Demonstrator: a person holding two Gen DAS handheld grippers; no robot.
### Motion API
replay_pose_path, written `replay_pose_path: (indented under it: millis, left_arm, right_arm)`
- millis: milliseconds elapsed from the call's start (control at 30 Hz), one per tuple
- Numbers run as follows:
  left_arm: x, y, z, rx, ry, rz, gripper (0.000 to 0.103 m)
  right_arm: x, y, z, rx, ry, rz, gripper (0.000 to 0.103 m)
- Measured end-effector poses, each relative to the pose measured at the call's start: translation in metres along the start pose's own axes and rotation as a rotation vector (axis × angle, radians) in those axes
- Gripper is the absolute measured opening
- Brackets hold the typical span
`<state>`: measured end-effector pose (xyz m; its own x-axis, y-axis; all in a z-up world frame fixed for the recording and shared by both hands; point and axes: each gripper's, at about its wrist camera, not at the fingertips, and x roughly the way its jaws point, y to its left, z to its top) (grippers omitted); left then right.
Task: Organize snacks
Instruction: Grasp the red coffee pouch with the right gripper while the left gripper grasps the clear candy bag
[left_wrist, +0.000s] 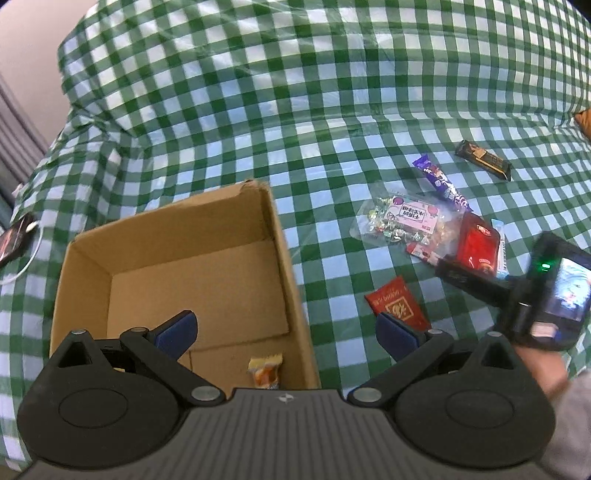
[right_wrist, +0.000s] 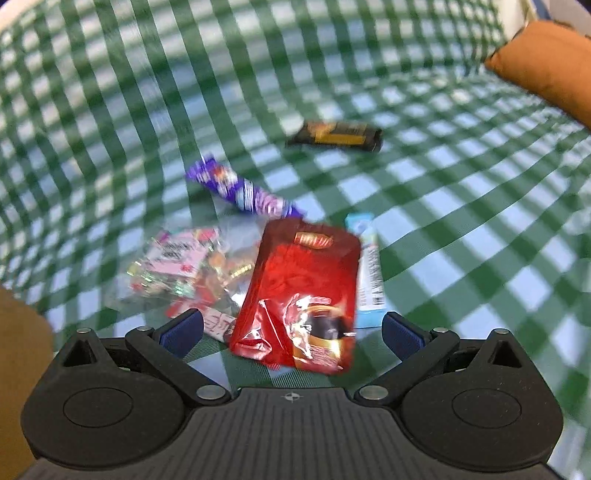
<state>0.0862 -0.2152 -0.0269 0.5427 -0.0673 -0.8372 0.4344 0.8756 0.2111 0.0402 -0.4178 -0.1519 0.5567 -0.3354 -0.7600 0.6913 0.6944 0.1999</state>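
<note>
Hovering our left gripper (left_wrist: 286, 334) wide apart over cardboard box (left_wrist: 177, 236), orange snack (left_wrist: 265, 371) inside at 6 o'clock | right gripper (right_wrist: 291, 330) wide, empty, red packet (right_wrist: 299, 291) between its fingers | purple bar (right_wrist: 240, 190) at 11 o'clock

1 box (left_wrist: 177, 236), 7 snacks (right_wrist: 299, 291)

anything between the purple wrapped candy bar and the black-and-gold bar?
No, just bare green-and-white checked tablecloth between the purple wrapped candy bar and the black-and-gold wrapped bar. Both wrist views show the gap.
</note>
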Motion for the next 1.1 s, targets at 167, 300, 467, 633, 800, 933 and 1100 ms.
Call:
replay_pose_path:
  millis: [167, 300, 467, 633, 800, 933, 1100]
  left_arm:
    - [0.023, -0.017, 0.016, 0.002, 0.016, -0.019, 0.103]
    - [0.048, -0.032, 0.035, -0.044, 0.029, -0.043, 0.103]
    - [0.089, -0.055, 0.063, -0.024, 0.031, -0.165, 0.103]
    - [0.126, -0.109, 0.081, 0.49, 0.03, -0.226, 0.103]
    - [0.169, -0.145, 0.081, 0.906, 0.008, -0.164, 0.103]
    - [0.207, -0.159, 0.102, 0.933, 0.08, -0.219, 0.103]
    - [0.229, -0.175, 0.108, 1.026, 0.121, -0.305, 0.103]
  right_arm:
    - [0.015, -0.003, -0.005, -0.039, -0.066, -0.022, 0.075]
    - [0.002, -0.027, -0.006, 0.018, -0.084, -0.023, 0.059]
    - [-0.022, -0.069, -0.004, 0.126, -0.079, -0.083, 0.059]
    - [-0.03, -0.093, -0.014, 0.141, -0.052, -0.081, 0.06]
    - [-0.03, -0.101, -0.012, 0.155, -0.038, -0.055, 0.061]
    - [-0.03, -0.103, -0.011, 0.149, -0.027, -0.04, 0.065]
    - [-0.028, -0.105, -0.009, 0.133, -0.007, -0.01, 0.068]
